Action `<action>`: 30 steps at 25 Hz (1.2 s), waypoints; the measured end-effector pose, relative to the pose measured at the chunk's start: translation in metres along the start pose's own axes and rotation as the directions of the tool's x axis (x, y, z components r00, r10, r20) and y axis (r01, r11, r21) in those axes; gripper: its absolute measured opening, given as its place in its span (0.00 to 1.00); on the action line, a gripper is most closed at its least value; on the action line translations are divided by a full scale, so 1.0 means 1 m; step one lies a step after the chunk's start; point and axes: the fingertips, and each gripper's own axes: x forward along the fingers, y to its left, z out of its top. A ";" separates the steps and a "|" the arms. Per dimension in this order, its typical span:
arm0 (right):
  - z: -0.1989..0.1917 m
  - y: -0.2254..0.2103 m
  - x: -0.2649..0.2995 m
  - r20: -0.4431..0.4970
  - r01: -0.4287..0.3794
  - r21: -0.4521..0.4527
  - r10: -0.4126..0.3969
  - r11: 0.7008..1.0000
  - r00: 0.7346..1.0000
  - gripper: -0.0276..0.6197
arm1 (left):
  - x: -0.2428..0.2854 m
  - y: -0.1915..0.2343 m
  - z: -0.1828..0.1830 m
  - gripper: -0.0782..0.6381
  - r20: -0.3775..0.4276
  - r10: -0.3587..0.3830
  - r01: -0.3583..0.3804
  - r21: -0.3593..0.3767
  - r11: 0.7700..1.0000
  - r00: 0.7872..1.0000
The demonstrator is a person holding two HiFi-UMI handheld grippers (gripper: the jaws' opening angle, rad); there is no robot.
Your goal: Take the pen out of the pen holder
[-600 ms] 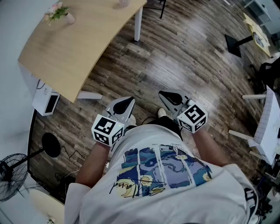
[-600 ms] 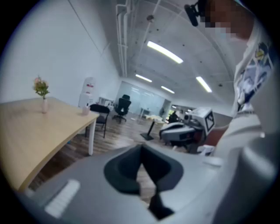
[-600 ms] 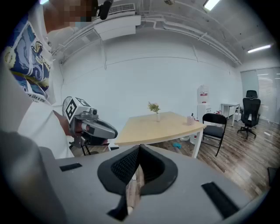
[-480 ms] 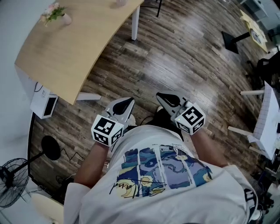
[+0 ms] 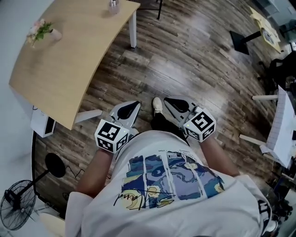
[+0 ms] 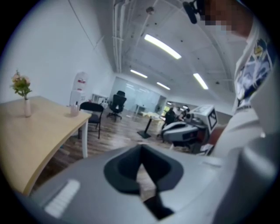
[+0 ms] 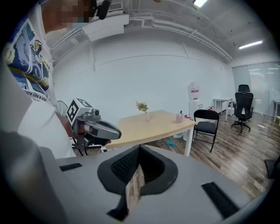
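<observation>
Pen holder (image 5: pixel 113 5) stands at the bench's (image 5: pixel 64 60) far end, eleven o'clock from both grippers, well apart (its pen too small to make out). The left gripper (image 5: pixel 130 109) and right gripper (image 5: pixel 173 102) hold their jaws clenched, empty; step closer first, then part one pair above the pen.

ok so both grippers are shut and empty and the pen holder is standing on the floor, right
Not quite: the pen holder stands on the wooden table, near its far end, as the right gripper view shows. The rest holds: the left gripper and the right gripper are both shut, with nothing between their jaws.
</observation>
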 end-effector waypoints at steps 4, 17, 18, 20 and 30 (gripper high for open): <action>0.020 -0.067 0.001 0.027 -0.039 -0.004 0.039 0.999 0.999 0.05 | 0.057 0.009 0.047 0.12 0.003 0.022 -0.022 0.009 1.000 1.000; 0.035 -0.205 0.034 0.029 -0.107 0.011 0.106 0.994 0.994 0.13 | 0.149 0.055 0.114 0.12 0.022 0.110 -0.109 -0.025 0.994 0.994; 0.039 -0.211 0.044 0.025 -0.112 0.008 0.112 0.994 0.993 0.13 | 0.150 0.064 0.117 0.12 0.025 0.119 -0.119 -0.033 0.992 0.993; 0.049 -0.225 0.065 0.019 -0.123 -0.002 0.123 0.992 0.992 0.13 | 0.152 0.085 0.121 0.12 0.034 0.140 -0.138 -0.051 0.989 0.990; 0.116 -0.262 0.175 -0.020 -0.136 -0.051 0.135 0.989 0.991 0.13 | 0.130 0.199 0.159 0.12 0.117 0.192 -0.180 -0.105 0.978 0.974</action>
